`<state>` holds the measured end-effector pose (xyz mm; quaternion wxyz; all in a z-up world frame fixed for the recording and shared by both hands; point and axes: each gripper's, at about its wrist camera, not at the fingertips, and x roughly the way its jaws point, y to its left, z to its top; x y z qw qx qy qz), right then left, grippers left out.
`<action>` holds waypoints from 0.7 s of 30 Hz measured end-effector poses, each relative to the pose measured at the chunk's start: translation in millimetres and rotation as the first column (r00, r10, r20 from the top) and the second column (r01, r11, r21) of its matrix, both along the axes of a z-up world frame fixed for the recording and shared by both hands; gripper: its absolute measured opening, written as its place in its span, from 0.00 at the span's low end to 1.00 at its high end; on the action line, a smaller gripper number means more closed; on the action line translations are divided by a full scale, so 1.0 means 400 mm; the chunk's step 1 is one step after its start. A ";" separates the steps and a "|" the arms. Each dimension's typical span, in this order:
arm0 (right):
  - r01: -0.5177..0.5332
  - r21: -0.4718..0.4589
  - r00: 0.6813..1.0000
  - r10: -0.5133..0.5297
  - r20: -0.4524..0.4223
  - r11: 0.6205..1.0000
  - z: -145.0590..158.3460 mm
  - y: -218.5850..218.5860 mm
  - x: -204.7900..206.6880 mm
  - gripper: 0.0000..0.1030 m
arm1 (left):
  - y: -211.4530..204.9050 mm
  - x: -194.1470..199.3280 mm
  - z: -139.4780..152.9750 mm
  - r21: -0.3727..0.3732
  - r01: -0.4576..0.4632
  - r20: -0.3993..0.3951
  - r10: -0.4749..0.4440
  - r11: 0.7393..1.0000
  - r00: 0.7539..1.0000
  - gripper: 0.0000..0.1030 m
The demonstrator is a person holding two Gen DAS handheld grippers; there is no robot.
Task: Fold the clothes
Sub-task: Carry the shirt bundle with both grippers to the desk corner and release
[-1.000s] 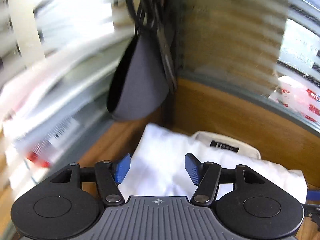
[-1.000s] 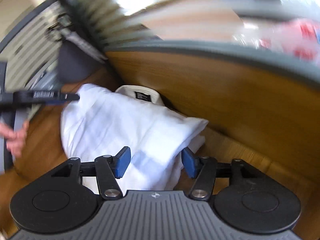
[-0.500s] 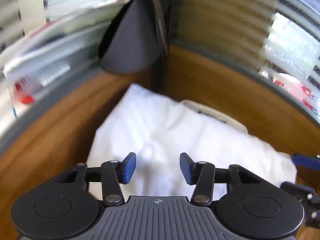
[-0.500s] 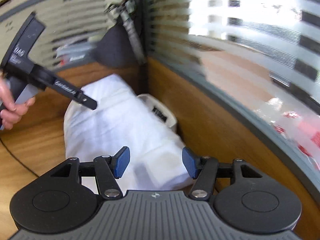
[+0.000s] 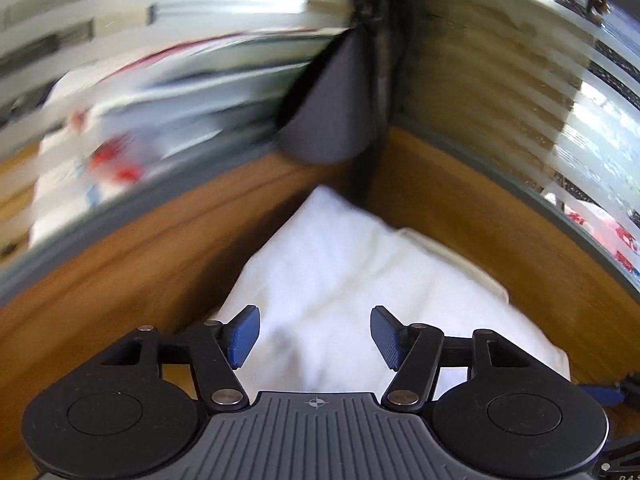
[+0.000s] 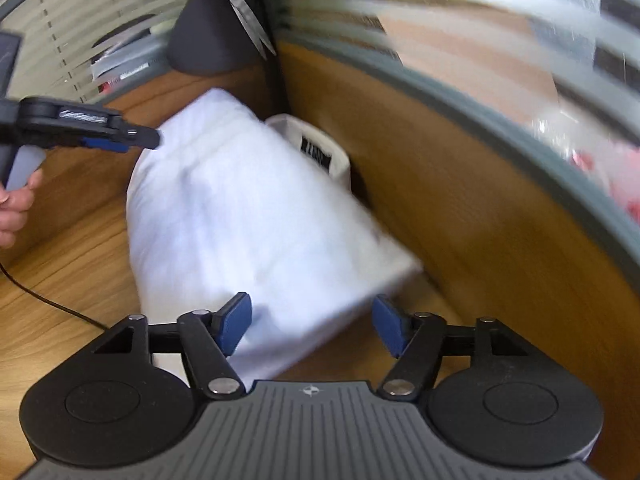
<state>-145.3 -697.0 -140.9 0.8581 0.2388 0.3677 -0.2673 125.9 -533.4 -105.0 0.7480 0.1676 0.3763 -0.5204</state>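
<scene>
Lying folded in the wooden desk corner [image 6: 72, 240], soft white shirt [image 6: 240, 216], left gripper [image 5: 315, 336] and right gripper [image 6: 312, 326] just widened, fingers spread apart, grasping nothing.

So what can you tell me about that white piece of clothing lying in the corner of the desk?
The white shirt looks like soft, thin cotton and is folded into a plump, roughly rectangular bundle. Its cream collar with a black label peeks out at the far end, close to the wooden partition. It lies flat on the wooden desk, pushed into the corner below a hanging dark pouch. The cloth is lightly creased. Neither gripper's pads press on it, though blur hides the near edge.
</scene>
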 end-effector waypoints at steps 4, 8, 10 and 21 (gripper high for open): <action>0.001 0.080 0.999 -0.004 0.032 0.997 -0.025 0.007 -0.007 0.72 | 0.067 0.016 -0.032 0.015 -0.095 -0.094 0.096 0.995 0.991 0.63; -0.010 0.146 0.998 0.001 0.063 0.989 -0.047 0.014 0.006 0.63 | 0.108 0.023 -0.079 0.043 -0.175 -0.205 0.180 0.984 0.962 0.63; -0.012 0.158 0.998 0.001 0.070 0.987 -0.054 0.021 0.012 0.56 | 0.099 0.029 -0.112 0.055 -0.184 -0.240 0.192 0.981 0.952 0.63; -0.055 0.160 0.995 0.042 0.085 0.986 -0.061 0.037 0.051 0.49 | -0.010 0.081 -0.146 -0.015 -0.195 -0.341 0.178 0.981 0.923 0.62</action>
